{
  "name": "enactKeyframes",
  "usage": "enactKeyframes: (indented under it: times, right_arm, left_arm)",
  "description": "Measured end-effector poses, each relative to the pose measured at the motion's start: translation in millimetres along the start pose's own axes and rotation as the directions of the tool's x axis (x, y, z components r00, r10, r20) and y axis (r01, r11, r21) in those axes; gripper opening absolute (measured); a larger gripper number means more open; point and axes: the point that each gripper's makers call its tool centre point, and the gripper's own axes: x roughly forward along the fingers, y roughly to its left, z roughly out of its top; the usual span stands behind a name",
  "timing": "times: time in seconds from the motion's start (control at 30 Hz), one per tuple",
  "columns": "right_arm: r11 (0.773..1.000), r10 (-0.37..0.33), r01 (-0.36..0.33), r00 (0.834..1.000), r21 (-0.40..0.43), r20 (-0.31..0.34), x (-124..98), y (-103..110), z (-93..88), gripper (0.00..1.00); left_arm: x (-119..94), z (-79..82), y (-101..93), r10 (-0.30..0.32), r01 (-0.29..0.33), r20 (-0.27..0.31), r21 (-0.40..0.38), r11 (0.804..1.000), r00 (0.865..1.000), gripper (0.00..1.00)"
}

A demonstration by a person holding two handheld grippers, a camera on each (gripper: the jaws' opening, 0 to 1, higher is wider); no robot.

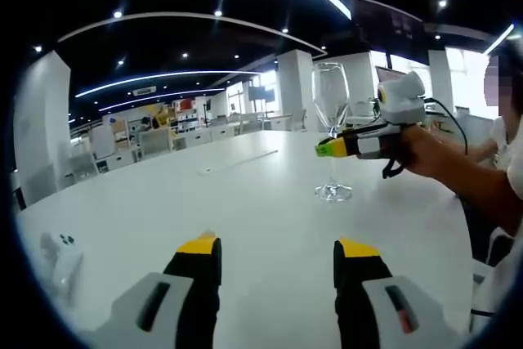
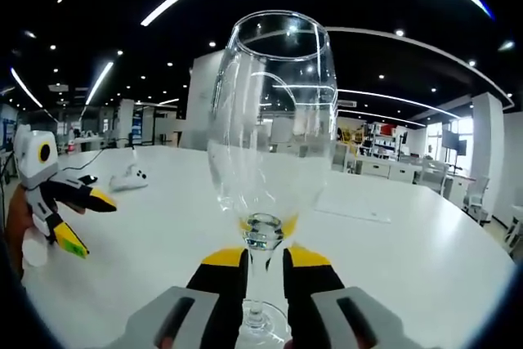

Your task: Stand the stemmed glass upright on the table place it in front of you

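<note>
Closed on the stemmed glass (image 2: pixel 272 145) stem, the right gripper (image 2: pixel 263 263) jaws should apparently be released gently; left gripper (image 1: pixel 278 255) jaws are held open near the tabletop (image 1: pixel 245 202).

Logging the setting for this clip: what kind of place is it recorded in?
Probably a large open-plan office or lab. A long white table holds the stemmed glass, with white pillars, rows of desks behind, and curved ceiling light strips overhead.

White game controller (image 2: pixel 131 177) (near table's edge)
</note>
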Motion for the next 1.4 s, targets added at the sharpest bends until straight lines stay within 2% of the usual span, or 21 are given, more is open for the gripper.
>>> enactKeyframes:
  times: [0.3,0.63,1.03,1.4]
  right_arm:
    - [1.000,-0.003,0.003,1.000,0.013,0.009,-0.1,-1.0,1.7,0.20]
    - [1.000,0.002,-0.002,1.000,0.021,0.011,0.7,-0.3,1.9,0.13]
    - [0.998,0.003,-0.003,1.000,0.062,0.004,0.6,-0.3,1.6,0.12]
    - [0.998,0.003,-0.003,1.000,0.063,0.004,-1.6,1.7,1.1,0.12]
  left_arm:
    - [-0.4,0.2,0.2,0.001,-0.001,0.001,0.000,1.000,1.000,0.55]
    - [-1.0,0.7,0.4,0.002,-0.002,0.004,0.000,1.000,1.000,0.55]
    - [-2.0,1.5,0.9,0.004,-0.004,0.006,0.000,1.000,1.000,0.55]
    - [-2.6,1.3,0.3,0.005,-0.005,0.006,0.001,1.000,1.000,0.55]
